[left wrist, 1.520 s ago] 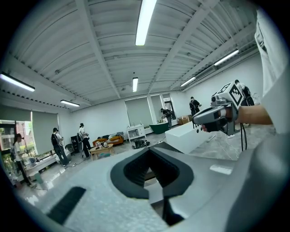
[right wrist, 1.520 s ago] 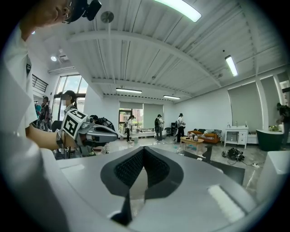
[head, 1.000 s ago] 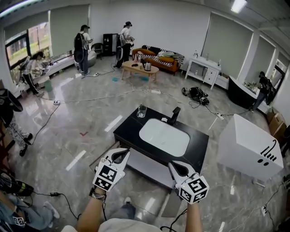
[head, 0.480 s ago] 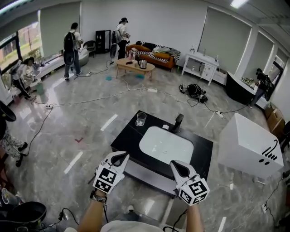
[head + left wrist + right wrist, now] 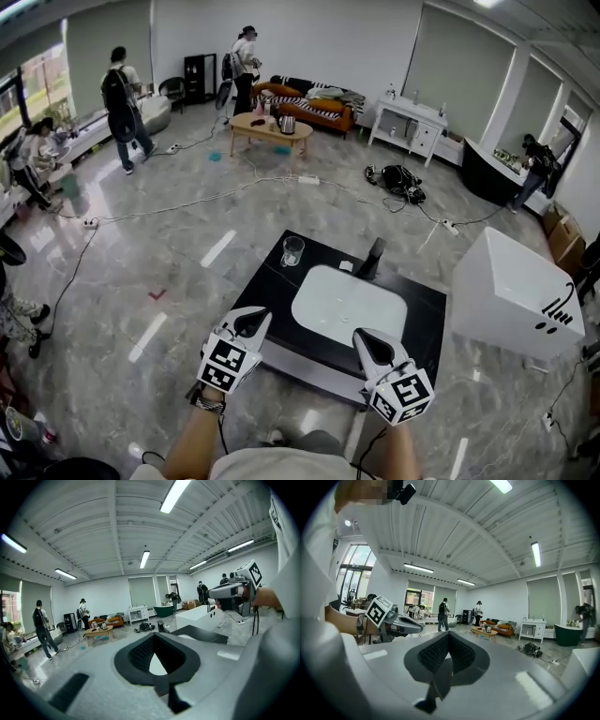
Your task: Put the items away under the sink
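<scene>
Two grippers: the left gripper (image 5: 250,322) and the right gripper (image 5: 366,343) are hanging side by side at the near edge of the sink unit, both pointing toward it.
Left gripper jaws: the pads are pressing together at the tips, with nothing between them.
Right gripper jaws: these are likewise lying closed against each other, gripping nothing.
Under the sink: a pale shelf (image 5: 305,359) is showing below the near edge, between the two grippers.
Worktop: the black worktop (image 5: 277,281) is sitting just beyond the grippers, turned cornerwise to the person, with a white sink (image 5: 349,305) set in its middle.
Faucet: a black faucet (image 5: 375,256) is rising at the sink's far rim, and a small white item (image 5: 346,266) is lying just beside it.
Glass: a clear glass (image 5: 292,250) is standing upright on the worktop's far left corner, well apart from both grippers.
White box: a large white box (image 5: 514,298) is standing on the floor to the right of the worktop.
Floor: cables are trailing across the grey floor (image 5: 187,225).
Far end: people are standing near a wooden coffee table (image 5: 270,128) and an orange sofa (image 5: 314,101).
</scene>
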A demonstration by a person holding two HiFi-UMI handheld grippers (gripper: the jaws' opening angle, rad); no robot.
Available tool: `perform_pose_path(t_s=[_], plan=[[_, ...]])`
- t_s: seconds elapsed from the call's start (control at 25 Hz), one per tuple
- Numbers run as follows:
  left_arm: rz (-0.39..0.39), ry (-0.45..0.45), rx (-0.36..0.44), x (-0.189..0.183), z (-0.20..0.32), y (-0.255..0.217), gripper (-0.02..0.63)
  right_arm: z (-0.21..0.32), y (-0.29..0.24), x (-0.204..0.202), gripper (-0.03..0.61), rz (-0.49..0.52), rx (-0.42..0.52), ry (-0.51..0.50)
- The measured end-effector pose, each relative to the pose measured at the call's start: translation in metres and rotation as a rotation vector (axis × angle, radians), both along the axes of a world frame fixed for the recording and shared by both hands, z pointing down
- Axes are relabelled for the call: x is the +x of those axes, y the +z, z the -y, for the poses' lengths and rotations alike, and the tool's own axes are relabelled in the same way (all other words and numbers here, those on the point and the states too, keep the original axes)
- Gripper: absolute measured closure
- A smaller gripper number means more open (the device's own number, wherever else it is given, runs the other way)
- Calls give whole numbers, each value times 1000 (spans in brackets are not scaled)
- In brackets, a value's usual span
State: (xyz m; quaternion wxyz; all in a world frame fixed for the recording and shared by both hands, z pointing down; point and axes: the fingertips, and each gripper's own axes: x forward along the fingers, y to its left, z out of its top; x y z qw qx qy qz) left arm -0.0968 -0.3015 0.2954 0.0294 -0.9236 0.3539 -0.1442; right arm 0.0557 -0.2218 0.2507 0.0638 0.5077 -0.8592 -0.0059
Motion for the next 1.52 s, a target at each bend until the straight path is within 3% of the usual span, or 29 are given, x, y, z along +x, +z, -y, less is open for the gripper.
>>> perform_pose_path(t_s=[0.48,0.72,1.04,1.52], plan=[[16,-11,-59,7,61,26,609,58,24,-11,571,-7,-46,-31],[22,-32,-104,11,104,48,609,100,33,5,571,20,-58,12],[3,-28,-132,39,176,84,607,158,62,30,571,42,-124,-10],[56,-44,-241,61,256,141,572,233,103,42,571,-9,-212,-43]])
